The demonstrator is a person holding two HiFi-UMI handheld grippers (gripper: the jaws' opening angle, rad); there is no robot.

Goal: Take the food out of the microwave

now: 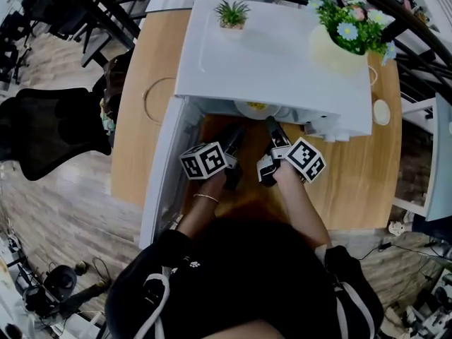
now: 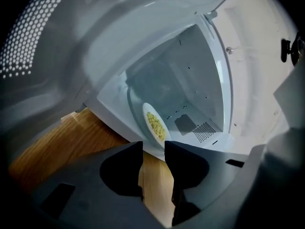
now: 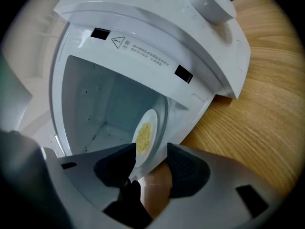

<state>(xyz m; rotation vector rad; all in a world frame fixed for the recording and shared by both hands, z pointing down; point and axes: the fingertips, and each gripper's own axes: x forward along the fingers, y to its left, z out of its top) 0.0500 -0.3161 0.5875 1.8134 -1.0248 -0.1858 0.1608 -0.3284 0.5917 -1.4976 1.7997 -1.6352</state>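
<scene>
Head view: plate (image 1: 256, 109) beyond claws (image 1: 236, 135) (image 1: 272, 126) (untouched)

- The floor (image 1: 63, 210) is made of grey-brown wooden planks.
- A table (image 1: 134, 140) with a light wooden top stands in the middle of the head view. A thin round ring (image 1: 159, 99) is marked on its left part, and a small pale disc (image 1: 381, 111) lies near its right edge.
- A black office chair (image 1: 42, 133) stands close to the left side of the table.
- Black metal bars (image 1: 106, 6) cross the upper left corner.
- Cables and dark devices (image 1: 49, 288) lie on the floor at the lower left.
- The light is soft and even.
</scene>
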